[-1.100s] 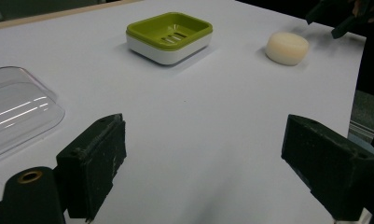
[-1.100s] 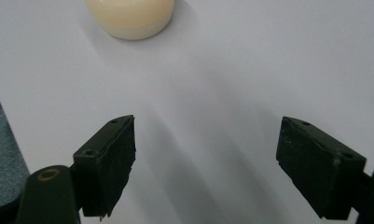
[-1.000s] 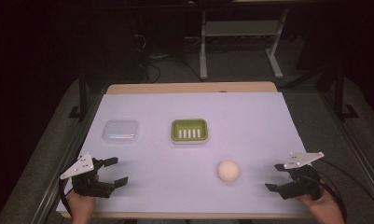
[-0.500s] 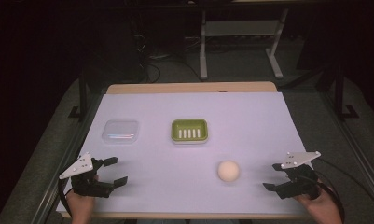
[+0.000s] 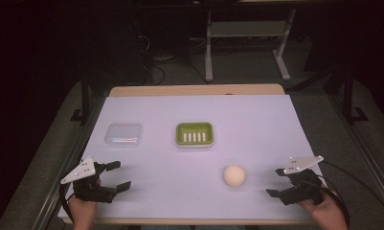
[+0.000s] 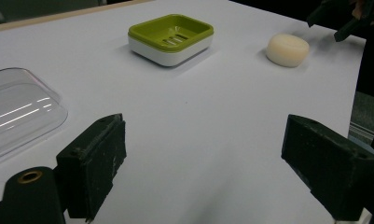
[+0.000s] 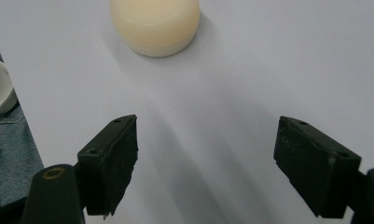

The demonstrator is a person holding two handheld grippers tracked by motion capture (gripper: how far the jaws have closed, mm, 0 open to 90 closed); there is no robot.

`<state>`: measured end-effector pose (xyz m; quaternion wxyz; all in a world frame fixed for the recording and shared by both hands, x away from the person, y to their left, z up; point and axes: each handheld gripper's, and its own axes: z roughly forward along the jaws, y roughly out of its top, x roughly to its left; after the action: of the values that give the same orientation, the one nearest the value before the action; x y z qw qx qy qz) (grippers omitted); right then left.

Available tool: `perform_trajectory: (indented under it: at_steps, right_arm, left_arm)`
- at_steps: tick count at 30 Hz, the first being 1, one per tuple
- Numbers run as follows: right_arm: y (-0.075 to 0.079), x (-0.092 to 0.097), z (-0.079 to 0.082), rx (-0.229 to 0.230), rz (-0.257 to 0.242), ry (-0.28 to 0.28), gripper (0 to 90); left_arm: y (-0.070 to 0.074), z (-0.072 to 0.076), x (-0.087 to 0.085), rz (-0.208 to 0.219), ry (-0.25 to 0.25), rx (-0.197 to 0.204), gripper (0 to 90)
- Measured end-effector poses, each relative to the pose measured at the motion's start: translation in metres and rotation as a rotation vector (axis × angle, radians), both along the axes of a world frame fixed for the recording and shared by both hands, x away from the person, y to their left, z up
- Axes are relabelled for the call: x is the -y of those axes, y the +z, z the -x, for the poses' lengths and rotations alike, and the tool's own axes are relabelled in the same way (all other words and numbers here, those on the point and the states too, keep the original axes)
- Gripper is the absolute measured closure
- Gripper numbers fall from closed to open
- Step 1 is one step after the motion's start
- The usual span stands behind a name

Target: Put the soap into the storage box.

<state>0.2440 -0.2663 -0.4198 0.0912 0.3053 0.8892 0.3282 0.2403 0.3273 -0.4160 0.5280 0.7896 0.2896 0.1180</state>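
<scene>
On the white surface [image 5: 256,129], just left of your right gripper [image 5: 284,183], sits the round soap bar [image 5: 234,175]. Its jaws, just opening, stand apart and empty; the left gripper [image 5: 118,175] gapes empty too. Approach stage: advance, straddle the bar, then close.

Two black jaws rising from the bottom, wide apart, nothing between them but the bare white bench [image 6: 222,130]. Ahead, toward the far edge, a green soap dish [image 6: 171,38] on a white base; to its right, near the right edge, a round cream soap [image 6: 287,49], with the other gripper [image 6: 348,18] dark just beyond. Against the left edge, a clear plastic lid [image 6: 17,109].
</scene>
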Motion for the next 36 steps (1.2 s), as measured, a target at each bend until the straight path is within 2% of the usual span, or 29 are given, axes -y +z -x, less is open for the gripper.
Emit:
perform_trajectory:
  at_steps: [13,26,32,36]
  right_arm:
    - [0.002,-0.010,-0.001,0.003,0.000,0.030,20.0]
    - [0.009,-0.020,-0.012,-0.029,-0.008,0.062,20.4]
    - [0.015,-0.021,-0.017,-0.029,-0.028,0.056,16.7]
    - [0.016,-0.025,-0.019,-0.027,-0.015,0.050,14.3]
  left_arm:
    - [0.000,0.001,0.000,-0.001,0.002,0.003,13.1]
    - [0.000,0.001,-0.001,-0.002,0.007,0.004,13.1]
    - [0.000,0.001,-0.001,-0.001,0.012,0.004,13.1]
    - [0.000,0.001,-0.001,0.001,0.012,0.002,13.1]
